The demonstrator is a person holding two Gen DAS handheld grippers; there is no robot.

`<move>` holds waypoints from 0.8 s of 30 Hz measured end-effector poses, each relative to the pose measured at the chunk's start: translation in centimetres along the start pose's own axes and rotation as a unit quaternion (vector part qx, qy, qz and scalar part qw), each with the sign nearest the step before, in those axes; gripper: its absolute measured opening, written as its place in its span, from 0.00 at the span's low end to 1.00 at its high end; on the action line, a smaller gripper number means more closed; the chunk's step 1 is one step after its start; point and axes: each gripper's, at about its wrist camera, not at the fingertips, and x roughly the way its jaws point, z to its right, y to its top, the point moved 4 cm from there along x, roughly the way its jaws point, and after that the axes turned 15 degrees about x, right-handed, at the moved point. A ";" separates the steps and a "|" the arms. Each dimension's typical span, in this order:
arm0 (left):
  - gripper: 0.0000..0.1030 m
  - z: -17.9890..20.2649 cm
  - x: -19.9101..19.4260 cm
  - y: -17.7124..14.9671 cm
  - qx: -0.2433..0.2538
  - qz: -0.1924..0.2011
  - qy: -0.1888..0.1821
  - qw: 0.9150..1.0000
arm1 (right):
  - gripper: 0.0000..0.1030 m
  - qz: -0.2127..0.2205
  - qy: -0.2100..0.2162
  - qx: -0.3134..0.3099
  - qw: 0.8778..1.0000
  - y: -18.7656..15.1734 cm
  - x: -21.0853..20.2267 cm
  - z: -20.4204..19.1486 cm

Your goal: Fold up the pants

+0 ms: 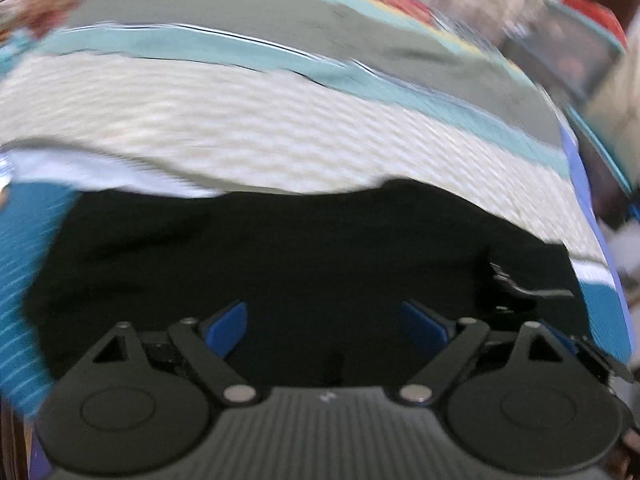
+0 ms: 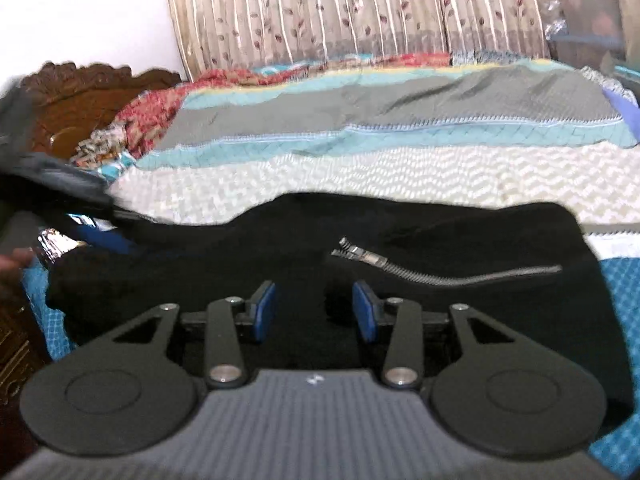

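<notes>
I've got both tools over the black pants (image 2: 400, 240) on the bed (image 2: 360, 184), left tool (image 1: 324, 326) spread wide, right tool (image 2: 314, 310) half-spread, nothing pinched, zipper (image 2: 440, 270) at two o'clock.

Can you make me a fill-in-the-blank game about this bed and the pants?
1. The pants lying on the bed are ____ in colour.
2. The shiny metal thing on the pants is a ____.
3. Behind the bed hangs a leaf-patterned ____.
4. The right tool has pads coloured ____.

Missing words: black, zipper, curtain, blue
</notes>
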 end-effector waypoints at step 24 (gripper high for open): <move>0.49 -16.3 1.8 -6.5 -0.216 0.062 -0.003 0.974 | 0.12 -0.224 0.120 0.092 0.963 -2.3 14.0 -16.6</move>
